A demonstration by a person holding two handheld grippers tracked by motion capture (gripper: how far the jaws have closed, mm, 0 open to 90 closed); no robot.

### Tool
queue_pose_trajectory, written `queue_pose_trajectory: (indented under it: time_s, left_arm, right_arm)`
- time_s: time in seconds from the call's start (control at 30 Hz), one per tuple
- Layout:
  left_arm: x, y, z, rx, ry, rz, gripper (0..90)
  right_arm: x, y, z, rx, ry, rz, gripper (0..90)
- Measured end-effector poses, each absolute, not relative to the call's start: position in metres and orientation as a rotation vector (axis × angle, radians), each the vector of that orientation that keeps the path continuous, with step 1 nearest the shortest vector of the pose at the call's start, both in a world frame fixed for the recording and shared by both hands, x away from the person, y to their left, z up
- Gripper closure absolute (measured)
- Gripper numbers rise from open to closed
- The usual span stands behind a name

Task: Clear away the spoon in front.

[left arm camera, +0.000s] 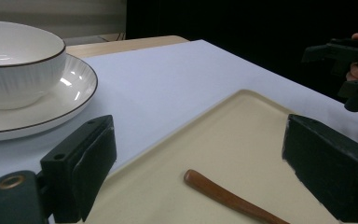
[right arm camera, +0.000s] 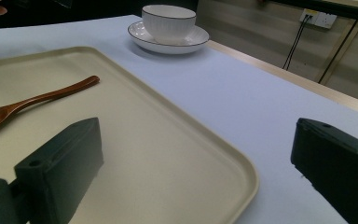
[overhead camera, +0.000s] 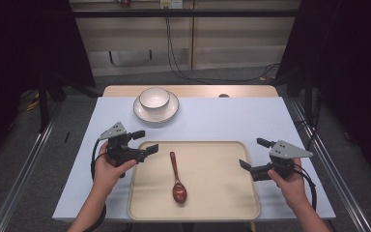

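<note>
Two grippers hover over the bench, one at each side of the beige tray (overhead camera: 222,205); the left gripper (overhead camera: 142,141) stands at the tray's near-left corner with its jaws spread wide and nothing between them; the right gripper (overhead camera: 255,153) waits at the tray's right edge, jaws likewise wide apart and empty. The wooden spoon (overhead camera: 176,178) lies flat on the tray, left of its middle, handle pointing away from the person and bowl toward them; in the left gripper view the handle tip (left arm camera: 193,178) sits just ahead of the open jaws and between their lines, not touched. A white bowl (overhead camera: 154,98) stands on a saucer (overhead camera: 142,113) at the far left of the bench, well apart from the tray.

The work in hand looks like a reach for the spoon by the left gripper, likely to carry it toward the bowl. To do it well, bring the jaws down so that they straddle the handle across its width, near the thin upper part where it clears the tray; keep the pads level with the tray floor so that neither scrapes it; close slowly, since the rounded, polished handle may roll or slide away; lift straight up before turning toward the bowl.
</note>
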State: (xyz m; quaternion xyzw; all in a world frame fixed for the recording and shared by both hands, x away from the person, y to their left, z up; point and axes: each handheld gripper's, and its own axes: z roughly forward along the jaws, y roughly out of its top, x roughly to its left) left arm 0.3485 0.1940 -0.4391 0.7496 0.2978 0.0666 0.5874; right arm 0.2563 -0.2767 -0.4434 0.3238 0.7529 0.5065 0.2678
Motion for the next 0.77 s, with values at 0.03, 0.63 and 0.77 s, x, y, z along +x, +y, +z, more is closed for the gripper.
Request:
queue_pose_trajectory:
  time_s: [0.03, 0.63, 0.77]
  left_arm:
    - [0.349, 0.196, -0.439, 1.754, 0.688, 0.157, 10.2]
    - [0.354, 0.222, -0.439, 1.736, 0.735, 0.221, 10.0]
    - [0.355, 0.224, -0.44, 1.73, 0.736, 0.218, 9.9]
  right_arm:
    - [0.256, -0.277, -0.443, 0.877, 2.03, 1.365, 1.9]
    - [0.256, -0.277, -0.444, 0.878, 2.033, 1.363, 1.9]
    - [0.256, -0.277, -0.444, 0.884, 2.029, 1.362, 1.9]
